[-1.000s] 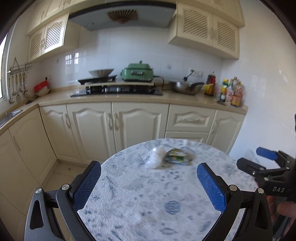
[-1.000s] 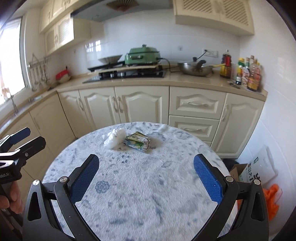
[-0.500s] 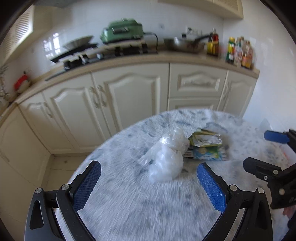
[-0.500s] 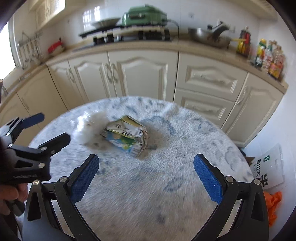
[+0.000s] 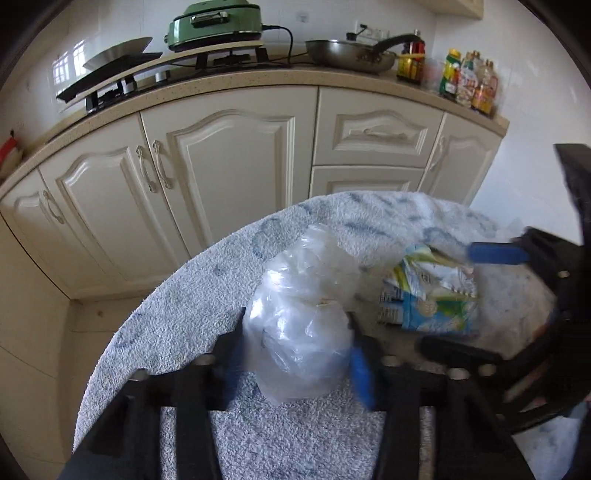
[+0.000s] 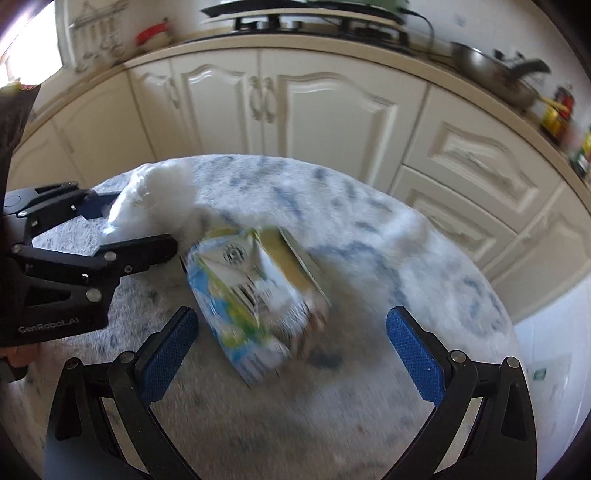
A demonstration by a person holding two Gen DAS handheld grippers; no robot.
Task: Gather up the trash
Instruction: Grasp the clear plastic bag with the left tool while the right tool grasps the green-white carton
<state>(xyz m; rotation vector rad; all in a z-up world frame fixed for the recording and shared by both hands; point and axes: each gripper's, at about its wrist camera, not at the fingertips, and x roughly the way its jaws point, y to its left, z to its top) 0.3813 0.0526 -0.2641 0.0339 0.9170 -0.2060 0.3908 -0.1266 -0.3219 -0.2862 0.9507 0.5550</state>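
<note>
I am holding my left gripper (image 5: 297, 363) over the near part of the round table (image 5: 192, 314), which is covered in a fluffy white-and-blue cloth. Its jaws have just been closing, and the crumpled clear plastic bag (image 5: 303, 325) is sitting between them; both blue pads are lying right against the bag's sides, so I am reading this as a grip on it. The bag is resting on the cloth toward the table's left side, near the edge that faces the cream cabinets (image 5: 229, 166).

Just beside the bag, toward the middle of the table, the crushed blue-and-green carton (image 6: 255, 299) is lying on its side, tilted. I am hovering my right gripper (image 6: 291, 339) around it with the jaws wide apart: one blue pad is standing to the carton's left and the other well off to its right, neither touching it. The carton is blurred, so I cannot read its print.

Behind the table, a wok (image 5: 351, 55) and a green cooker (image 5: 214, 22) are sitting on the counter.
</note>
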